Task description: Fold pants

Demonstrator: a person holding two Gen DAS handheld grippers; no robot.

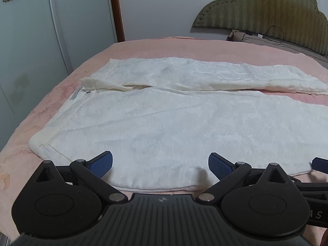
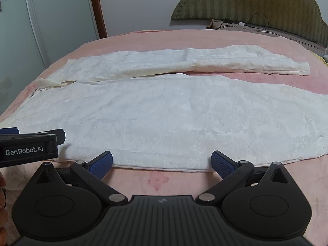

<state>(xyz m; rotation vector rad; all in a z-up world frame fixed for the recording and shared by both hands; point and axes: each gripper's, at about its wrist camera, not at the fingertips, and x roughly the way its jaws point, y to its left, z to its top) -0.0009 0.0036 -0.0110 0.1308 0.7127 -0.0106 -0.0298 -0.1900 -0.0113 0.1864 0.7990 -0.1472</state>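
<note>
White fleece pants (image 1: 164, 119) lie flat on a pink bed, waistband (image 1: 61, 106) at the left, both legs running right. The far leg (image 2: 205, 61) ends in a cuff (image 2: 303, 68); the near leg (image 2: 174, 119) is wider. My left gripper (image 1: 160, 164) is open and empty, just above the near leg's front edge near the waist. My right gripper (image 2: 162, 162) is open and empty at the same front edge, further right. The left gripper also shows at the left in the right wrist view (image 2: 30, 143).
The pink bedspread (image 2: 160, 182) covers the bed. A green padded headboard (image 1: 266, 10) stands at the far right with pillows and a black cable (image 2: 256, 23). A mirrored wardrobe (image 1: 41, 41) and a brown door frame (image 1: 116, 10) stand at the left.
</note>
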